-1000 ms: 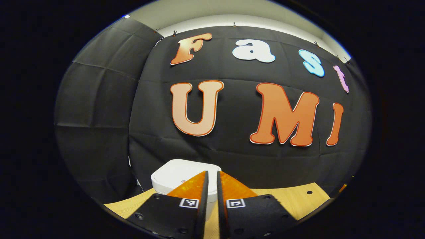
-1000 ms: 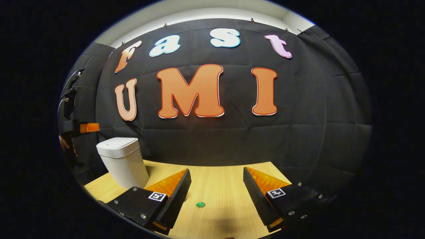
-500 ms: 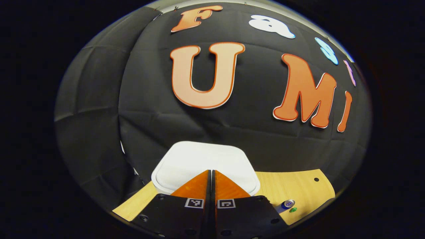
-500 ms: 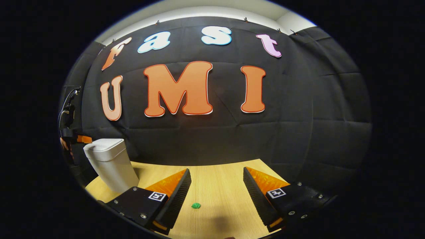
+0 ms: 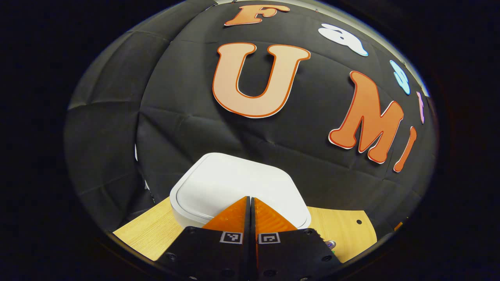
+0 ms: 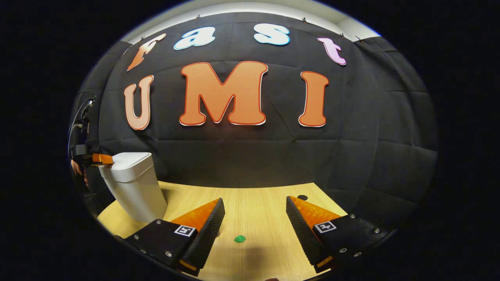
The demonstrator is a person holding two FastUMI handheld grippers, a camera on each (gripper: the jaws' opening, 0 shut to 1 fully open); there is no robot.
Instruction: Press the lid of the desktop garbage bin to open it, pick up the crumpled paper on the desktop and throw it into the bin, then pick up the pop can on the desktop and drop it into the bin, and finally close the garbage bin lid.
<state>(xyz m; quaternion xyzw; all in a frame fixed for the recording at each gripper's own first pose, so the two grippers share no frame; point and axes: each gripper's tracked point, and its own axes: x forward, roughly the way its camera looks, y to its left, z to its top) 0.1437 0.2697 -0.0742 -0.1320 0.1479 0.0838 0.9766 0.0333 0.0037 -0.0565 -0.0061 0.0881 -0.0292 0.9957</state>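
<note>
My white garbage bin [image 6: 133,187] stands upright on the tabletop [image 6: 258,210], its rounded square lid [image 5: 234,187] down flat. A small green crumpled paper [image 6: 239,239] lies well apart from it.

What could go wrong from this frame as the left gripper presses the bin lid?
1. The left gripper, fingers together, sits at the lid's near edge; pressing there may fail to release the lid.
2. The bin is tall and narrower at its base; a slanted push might tip it.
3. The green paper ball is small; the open right gripper may miss it.
</note>
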